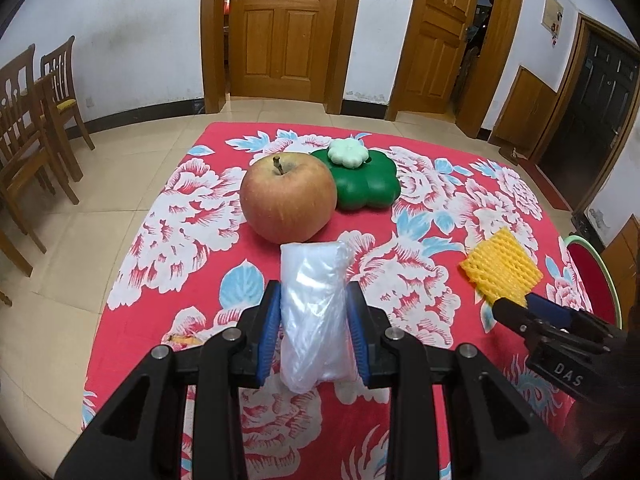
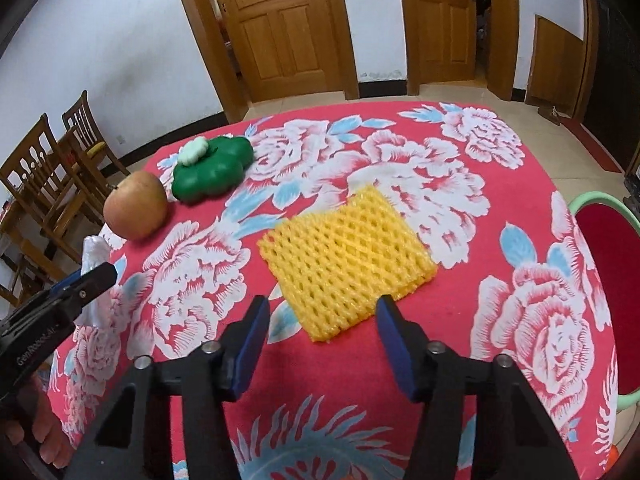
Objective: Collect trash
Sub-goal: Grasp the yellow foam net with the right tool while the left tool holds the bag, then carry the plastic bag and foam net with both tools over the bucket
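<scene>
My left gripper (image 1: 313, 304) is shut on a folded clear plastic bag (image 1: 314, 312), which stands between its blue pads just above the red flowered tablecloth (image 1: 192, 216). The bag also shows at the left edge of the right wrist view (image 2: 93, 254). A yellow foam fruit net (image 2: 346, 262) lies flat on the cloth. My right gripper (image 2: 320, 316) is open, its fingers on either side of the net's near corner, not touching it. The net also shows in the left wrist view (image 1: 500, 268).
An apple (image 1: 288, 196) stands just beyond the bag. A green flower-shaped box (image 1: 366, 182) with a pale lid sits behind it. A red stool with a green rim (image 2: 612, 256) stands at the table's right. Wooden chairs (image 1: 28, 120) stand at the left.
</scene>
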`<state>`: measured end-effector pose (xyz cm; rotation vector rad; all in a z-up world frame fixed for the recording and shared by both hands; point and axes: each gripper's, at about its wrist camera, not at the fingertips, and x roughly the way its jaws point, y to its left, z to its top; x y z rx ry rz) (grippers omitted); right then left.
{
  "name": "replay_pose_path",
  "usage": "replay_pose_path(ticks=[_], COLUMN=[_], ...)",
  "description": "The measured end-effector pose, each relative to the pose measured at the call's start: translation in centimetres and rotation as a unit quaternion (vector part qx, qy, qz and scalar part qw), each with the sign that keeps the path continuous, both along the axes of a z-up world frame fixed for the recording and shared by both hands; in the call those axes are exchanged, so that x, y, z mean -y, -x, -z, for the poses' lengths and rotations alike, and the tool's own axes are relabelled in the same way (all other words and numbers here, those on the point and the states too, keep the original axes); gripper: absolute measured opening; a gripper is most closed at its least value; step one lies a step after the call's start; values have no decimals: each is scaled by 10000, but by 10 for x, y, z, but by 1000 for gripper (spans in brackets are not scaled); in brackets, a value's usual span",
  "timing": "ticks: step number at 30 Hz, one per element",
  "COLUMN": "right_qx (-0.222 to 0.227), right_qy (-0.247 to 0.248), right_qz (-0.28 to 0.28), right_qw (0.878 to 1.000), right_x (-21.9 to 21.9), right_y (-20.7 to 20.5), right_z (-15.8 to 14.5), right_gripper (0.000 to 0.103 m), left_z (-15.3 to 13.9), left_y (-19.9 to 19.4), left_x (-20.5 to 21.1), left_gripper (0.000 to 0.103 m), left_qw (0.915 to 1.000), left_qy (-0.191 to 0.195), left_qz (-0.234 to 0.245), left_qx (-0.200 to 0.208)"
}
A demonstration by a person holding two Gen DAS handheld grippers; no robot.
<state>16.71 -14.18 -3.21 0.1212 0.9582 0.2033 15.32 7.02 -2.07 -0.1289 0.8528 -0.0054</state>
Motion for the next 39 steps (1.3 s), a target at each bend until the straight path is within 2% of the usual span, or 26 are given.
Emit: replay_pose_path(ticks=[5, 8, 12, 17, 28, 39], right_qx=[31, 69, 89, 121, 713, 1091], right_qy=[118, 211, 210, -28, -453, -622], right_qz=[-33, -20, 46, 153, 680, 1451], right_qw=[9999, 9998, 9997, 9998, 9941, 9814], right_x=[-2, -3, 0, 11, 57, 130], right_y=[-2, -3, -4, -1, 42, 87], right_z=[3, 4, 4, -1, -44, -70], right_gripper=[52, 45, 30, 12, 9, 9], left_z=[2, 2, 1, -4, -24, -43], left_y=[-1, -1, 0, 3, 17, 28], left_x=[1, 2, 4, 5, 26, 80], left_gripper=[32, 32, 32, 32, 32, 32], left_qw=[10000, 10000, 10000, 10000, 9991, 9956], left_qy=[19, 24, 20, 12, 108, 136], left_qz=[22, 35, 55, 76, 345, 879], left_qx=[-12, -14, 7, 49, 207, 308])
